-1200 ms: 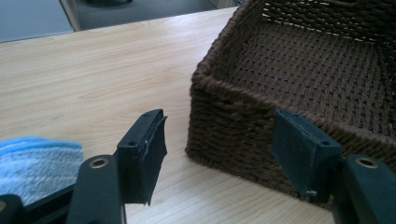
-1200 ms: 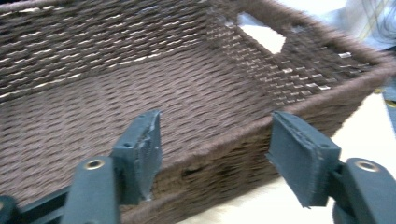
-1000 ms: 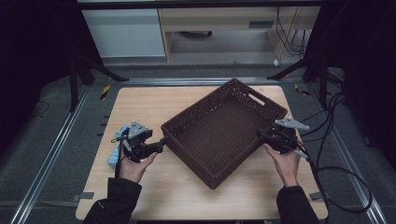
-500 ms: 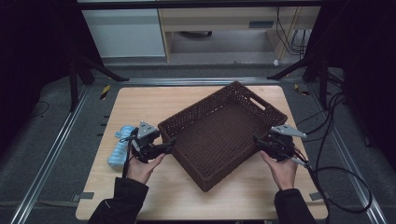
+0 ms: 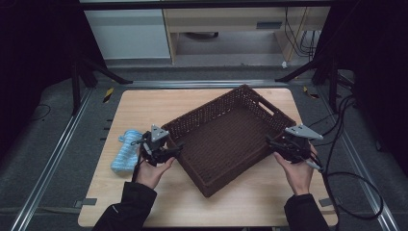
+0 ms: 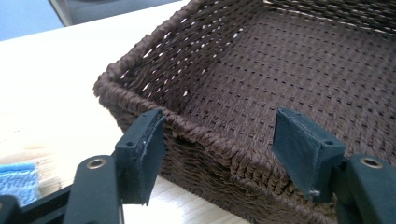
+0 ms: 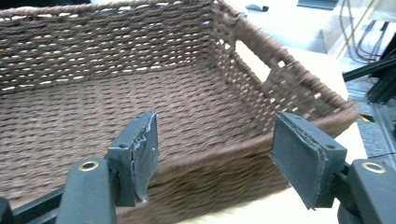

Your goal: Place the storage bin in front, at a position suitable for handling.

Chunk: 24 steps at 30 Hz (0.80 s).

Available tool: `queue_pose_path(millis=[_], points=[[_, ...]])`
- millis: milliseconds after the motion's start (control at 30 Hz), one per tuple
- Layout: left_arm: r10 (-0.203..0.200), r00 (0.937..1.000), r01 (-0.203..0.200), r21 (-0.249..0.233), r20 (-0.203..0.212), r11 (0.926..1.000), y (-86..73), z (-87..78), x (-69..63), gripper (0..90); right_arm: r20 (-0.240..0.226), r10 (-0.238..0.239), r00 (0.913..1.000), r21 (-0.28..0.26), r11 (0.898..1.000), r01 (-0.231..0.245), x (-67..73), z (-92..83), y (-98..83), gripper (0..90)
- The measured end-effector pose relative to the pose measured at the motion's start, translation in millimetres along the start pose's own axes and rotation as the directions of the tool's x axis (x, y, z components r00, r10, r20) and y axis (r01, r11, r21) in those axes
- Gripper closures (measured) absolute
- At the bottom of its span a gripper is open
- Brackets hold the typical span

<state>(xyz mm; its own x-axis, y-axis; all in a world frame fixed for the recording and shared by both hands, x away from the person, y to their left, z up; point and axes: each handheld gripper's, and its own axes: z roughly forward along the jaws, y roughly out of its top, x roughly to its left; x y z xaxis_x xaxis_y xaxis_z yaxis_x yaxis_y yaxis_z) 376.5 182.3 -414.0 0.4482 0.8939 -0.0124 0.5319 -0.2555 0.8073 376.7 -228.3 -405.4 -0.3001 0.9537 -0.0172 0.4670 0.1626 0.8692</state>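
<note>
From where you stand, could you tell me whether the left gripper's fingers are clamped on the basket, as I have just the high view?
Observer: No. In the left gripper view the left gripper stands open. The basket rim runs between its fingers, which are spread far wider than the rim.
Operator: Thank you. And the right one?
Observer: The right gripper is open too. Its fingers have just been opening, and the basket's side wall lies between them, not pressed.
</note>
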Motion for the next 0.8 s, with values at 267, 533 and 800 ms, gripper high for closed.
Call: queue_pose_path(millis=[267, 533, 800], points=[[-0.032, 0.9995, 0.032, 0.006, -0.004, 0.9995, 1.6, 6.0, 21.8, 35.0, 0.046, -0.023, 0.9987, 0.000, 1.000, 0.023, -18.0, 9.3, 12.8, 36.1], [-0.034, 0.9986, 0.034, 0.003, -0.042, 0.9994, 3.4, 6.9, 34.5, 37.1, 0.091, -0.052, 0.9945, 0.049, 0.998, 0.048, -34.5, 22.5, 8.1, 48.9], [-0.035, 0.9990, 0.034, -0.021, -0.029, 0.9992, 4.1, -6.2, 35.0, 40.1, 0.076, -0.085, 0.9935, 0.109, 0.991, 0.076, -35.7, 21.6, 3.7, 79.1]])
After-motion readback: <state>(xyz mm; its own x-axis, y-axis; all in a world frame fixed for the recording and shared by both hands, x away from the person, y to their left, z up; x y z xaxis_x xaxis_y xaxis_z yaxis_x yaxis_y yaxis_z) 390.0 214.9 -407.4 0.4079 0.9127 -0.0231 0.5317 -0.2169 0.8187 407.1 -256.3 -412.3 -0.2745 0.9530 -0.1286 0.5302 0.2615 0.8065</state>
